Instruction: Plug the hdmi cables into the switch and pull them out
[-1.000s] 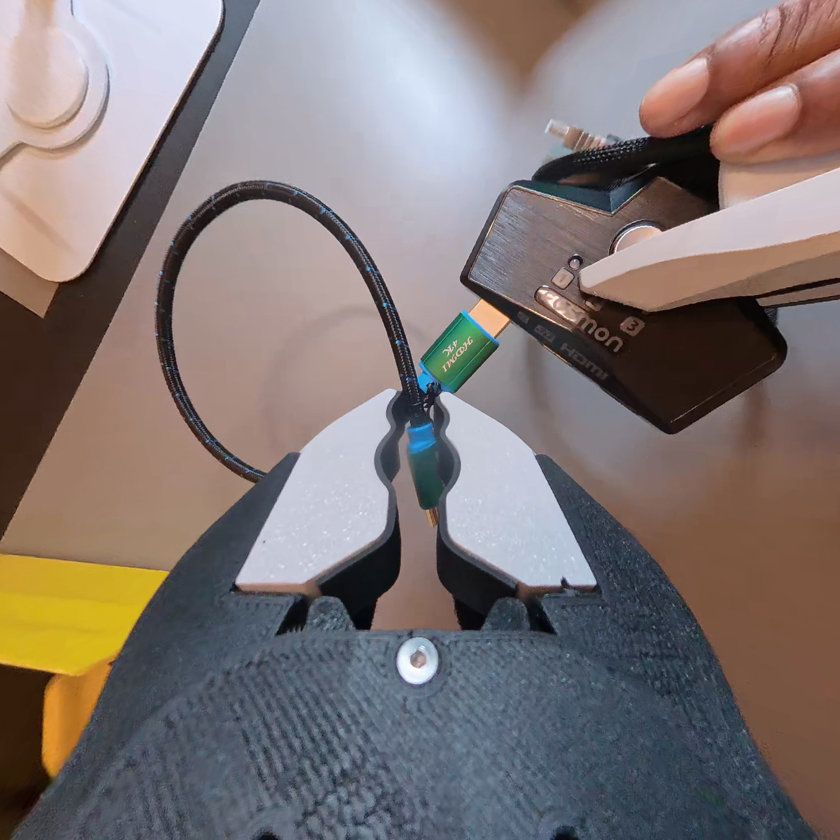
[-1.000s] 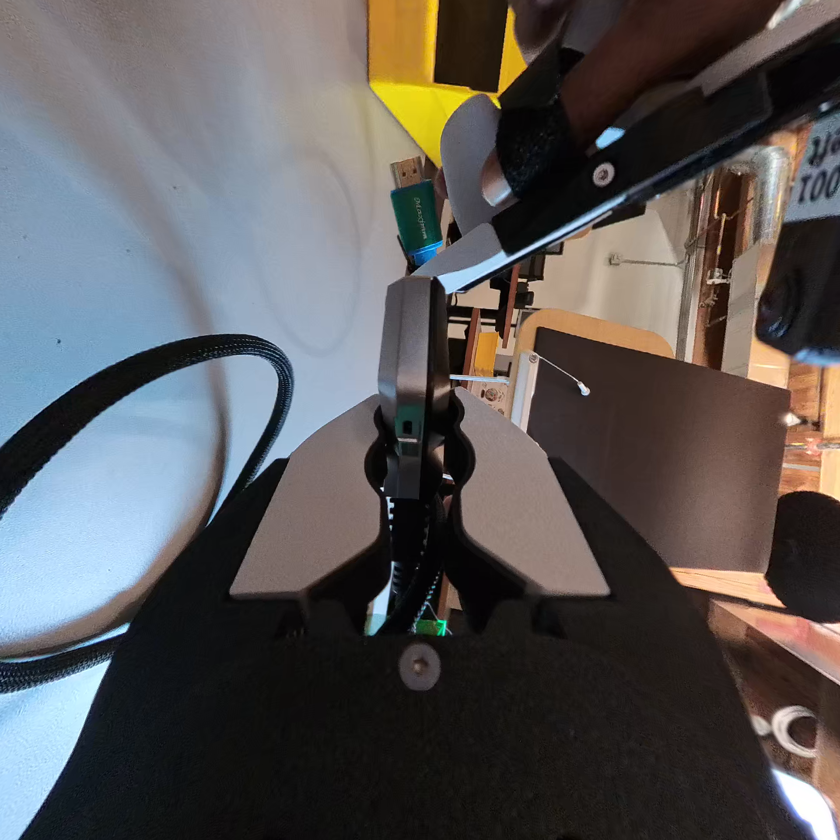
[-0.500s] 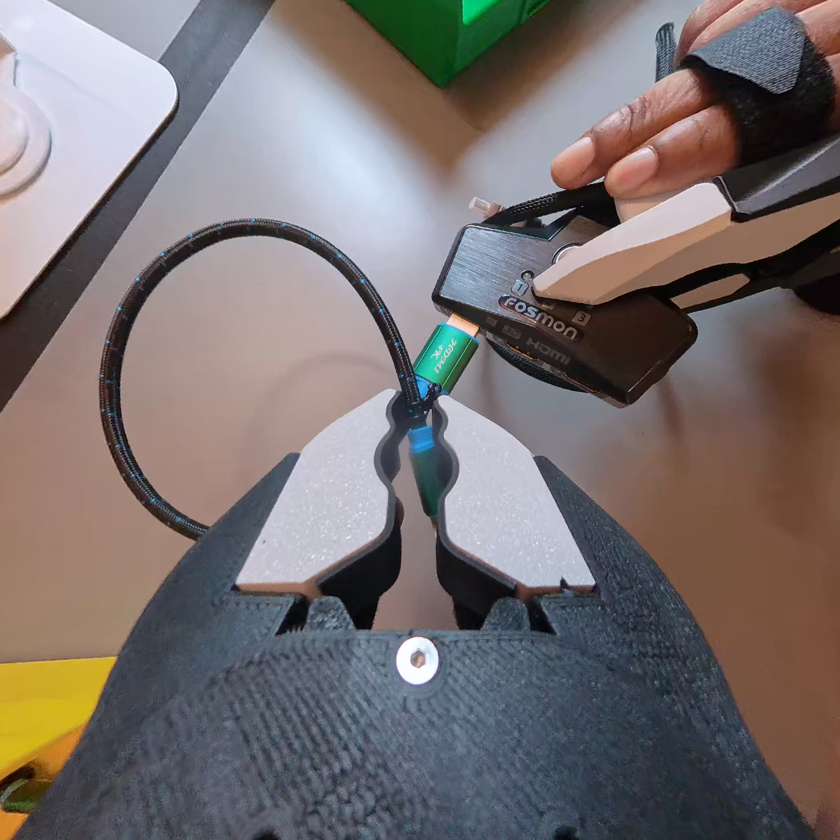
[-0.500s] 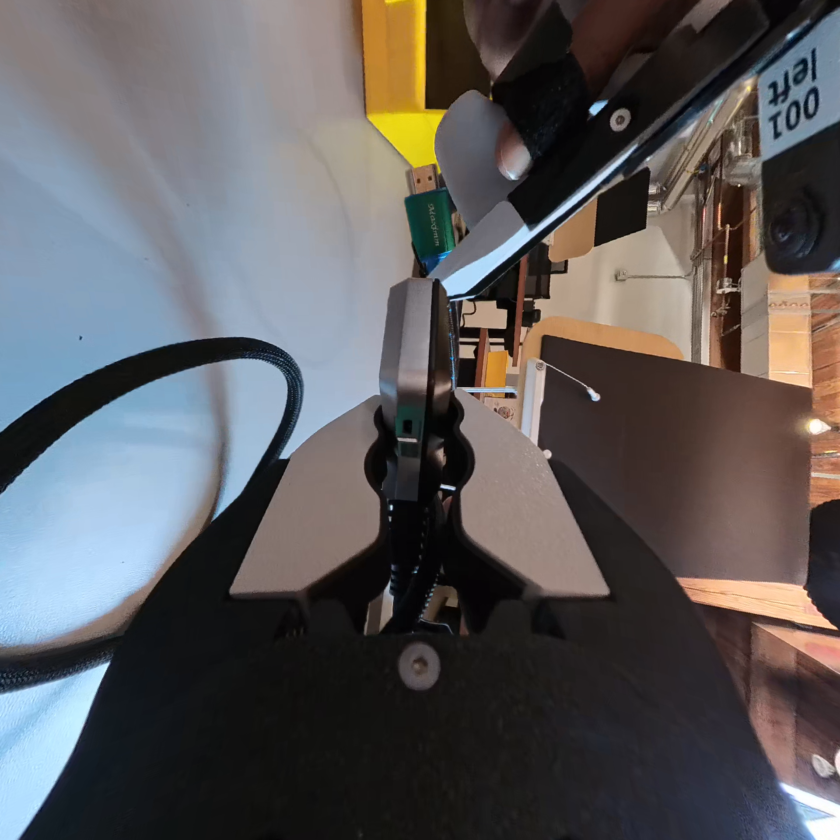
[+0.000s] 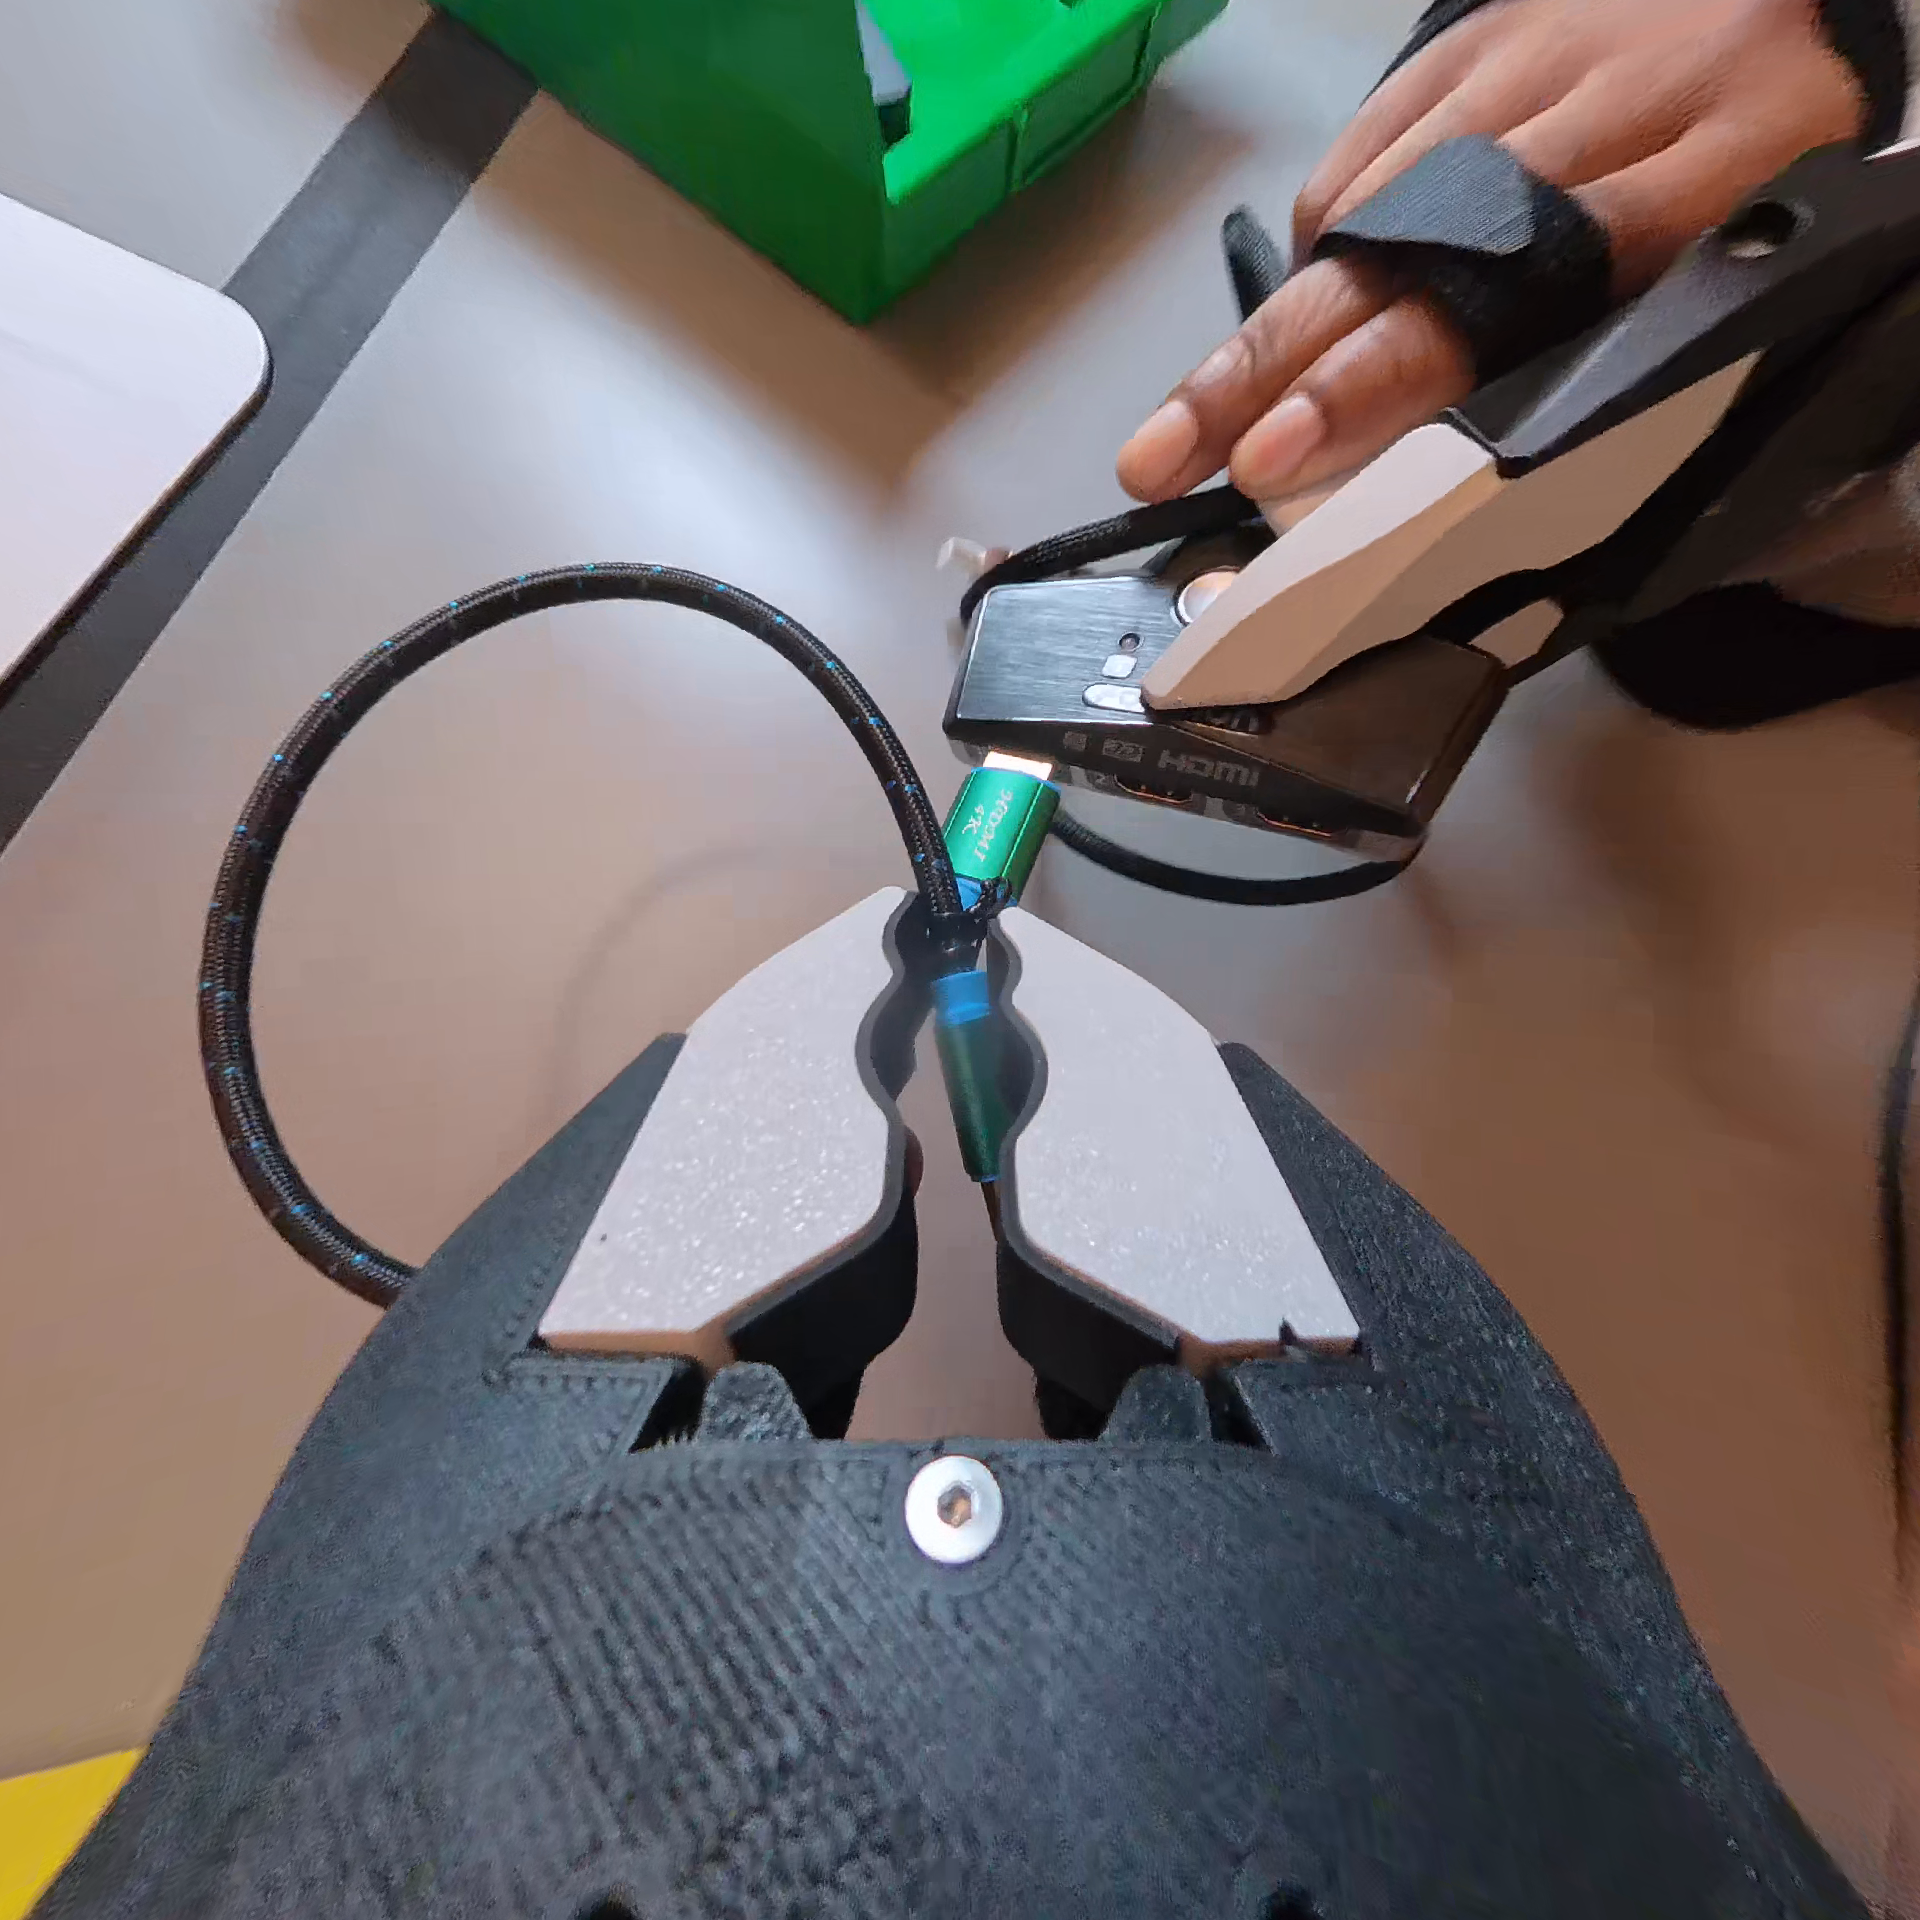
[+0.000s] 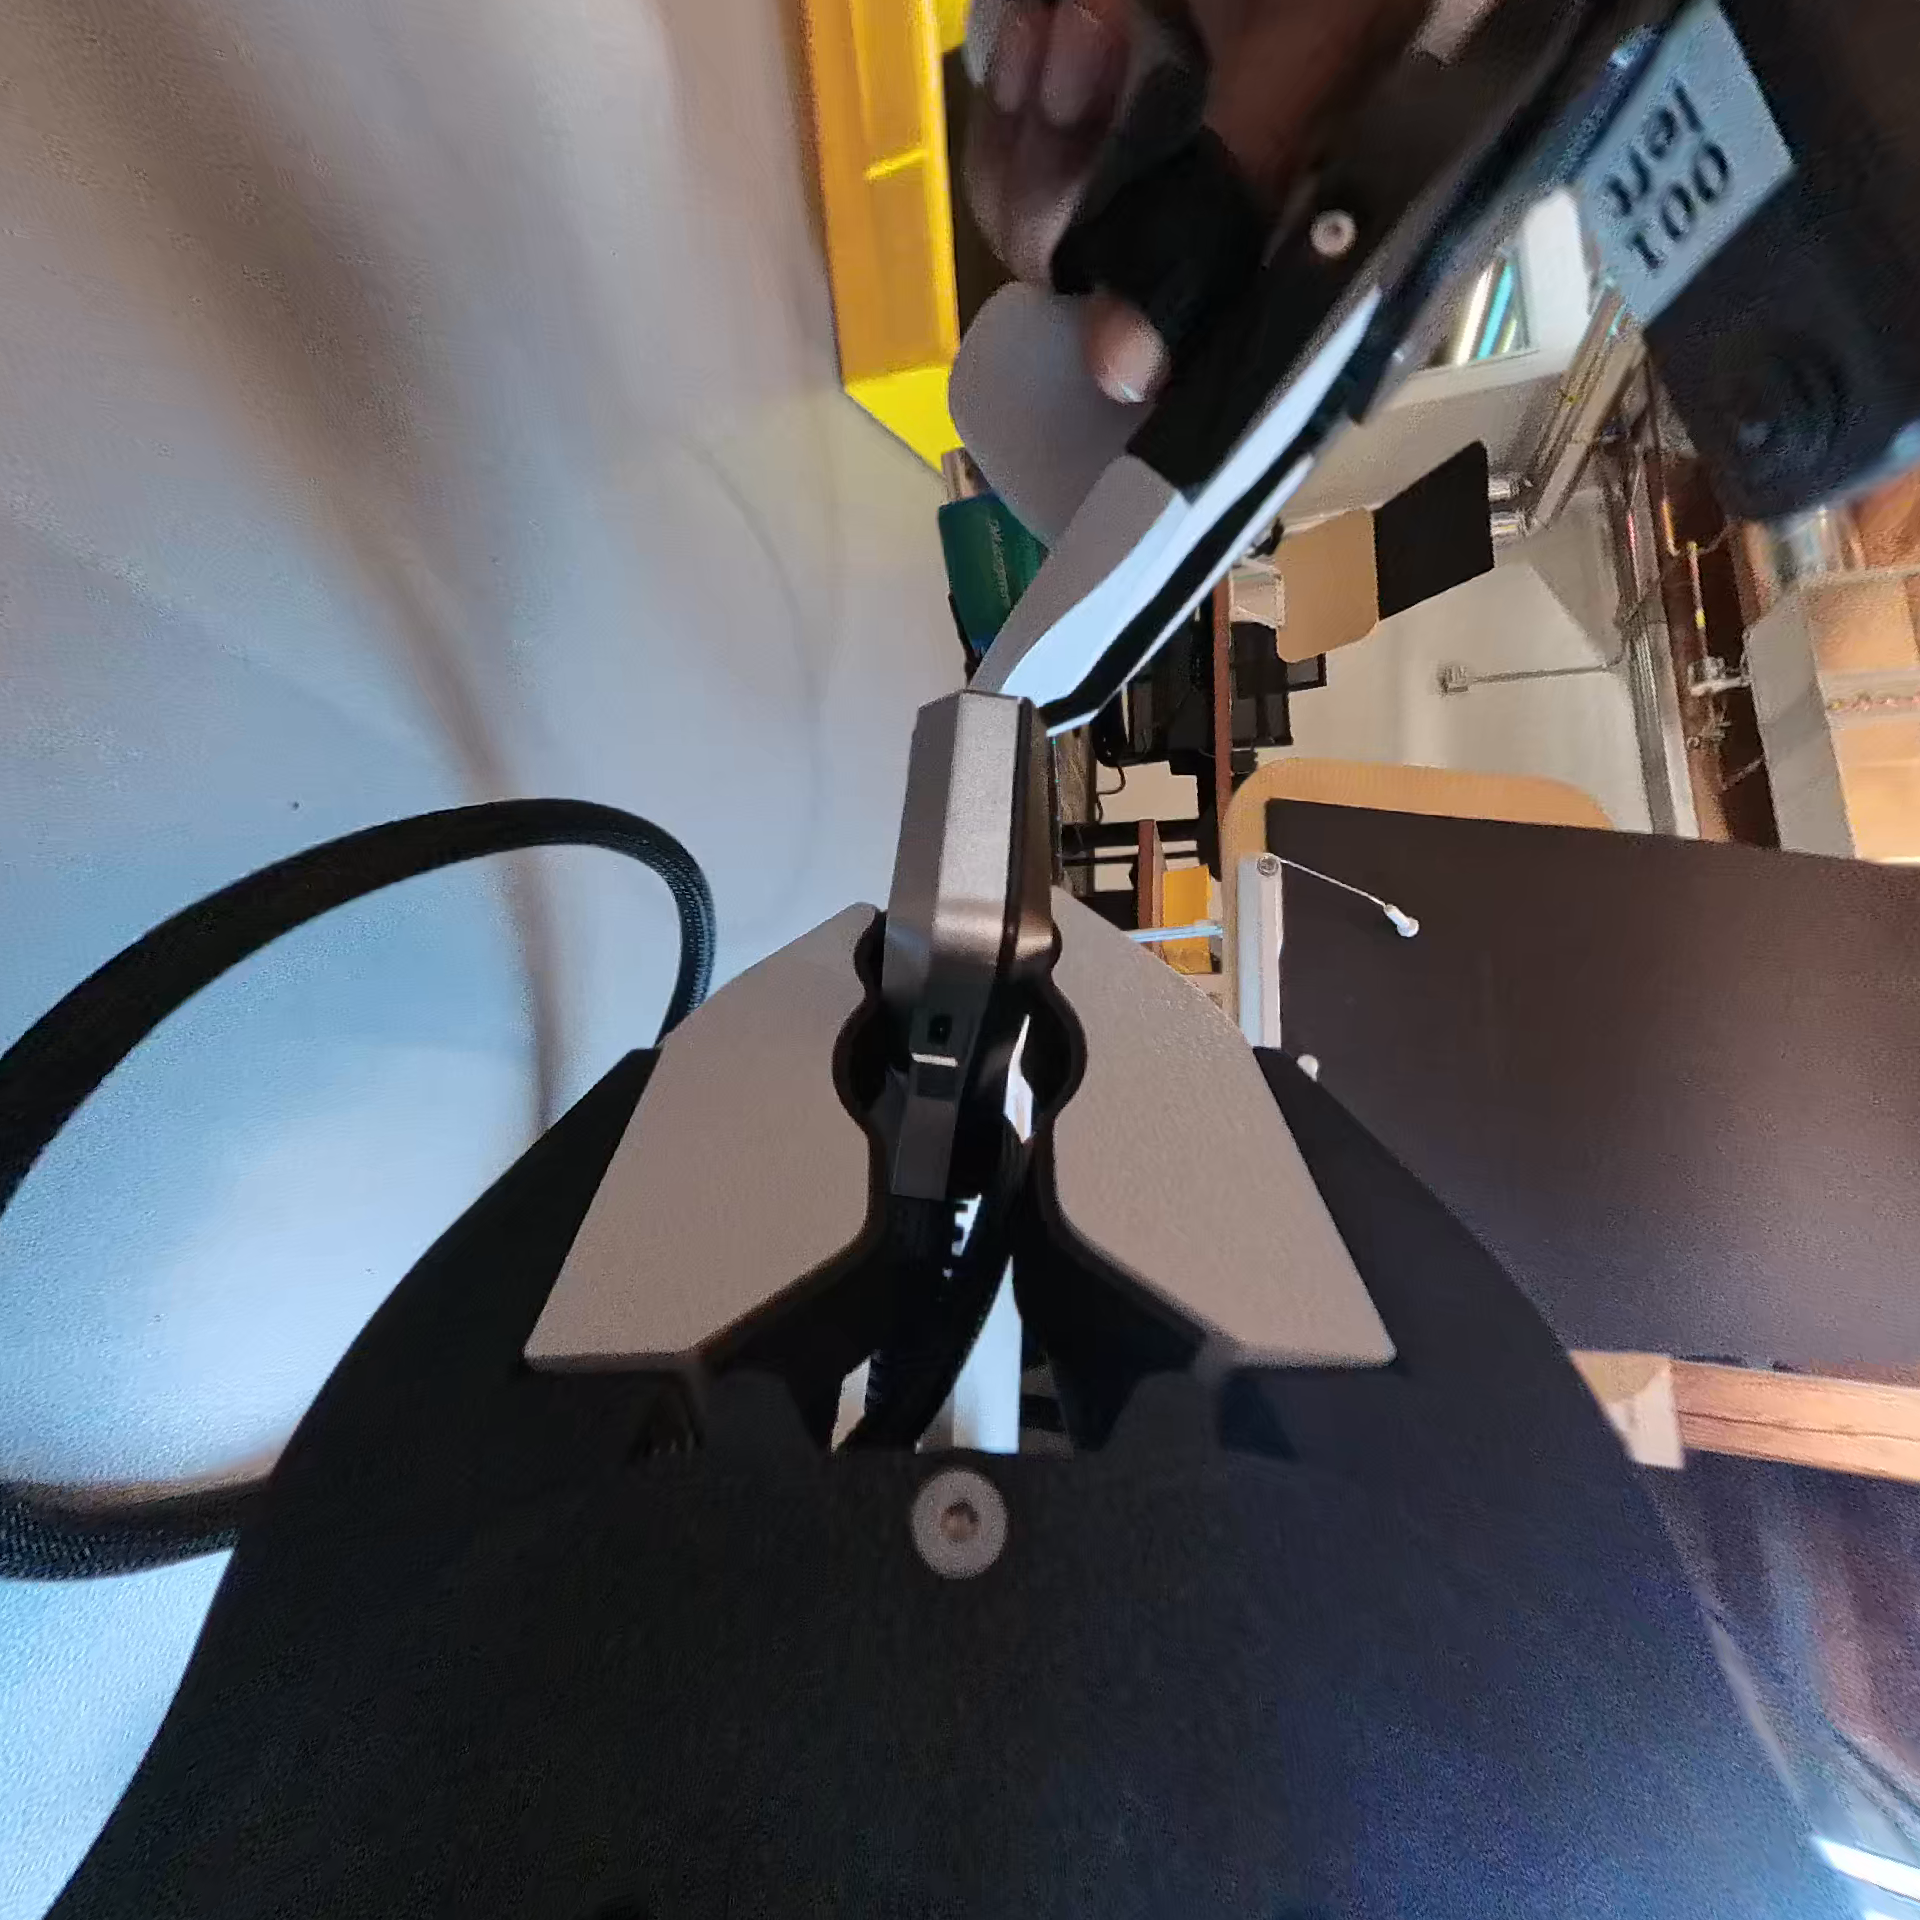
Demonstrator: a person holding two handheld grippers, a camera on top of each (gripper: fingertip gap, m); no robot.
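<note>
My left gripper point(image 5: 951, 914) is shut on a green HDMI plug point(image 5: 971, 1081) of a short black braided cable point(image 5: 239, 883). The cable loops round to a second green plug point(image 5: 997, 831). That plug's metal tip sits partly inside the leftmost port of the black switch point(image 5: 1070, 644). My right gripper's finger point(image 5: 1351, 582) lies across the top of the switch, held above the brown table point(image 5: 520, 520). In the right wrist view my right gripper point(image 6: 961, 925) is shut on the switch point(image 6: 966, 831), seen edge-on. The second green plug point(image 6: 982, 561) shows beyond it, beside a left gripper finger point(image 6: 1091, 623).
A green box point(image 5: 831, 135) stands at the back. A white pad point(image 5: 104, 416) lies at the left past a dark strip. The switch's own black cable point(image 6: 416, 862) loops over the table. A yellow bin point(image 6: 883, 208) and a black panel point(image 6: 1558, 1091) lie beyond. Tip to tip, the grippers are about 5 cm apart.
Both grippers have shifted and the green box has come into view. The switch has tilted so its port side faces me. Less of the plug's metal tip shows outside the port.
</note>
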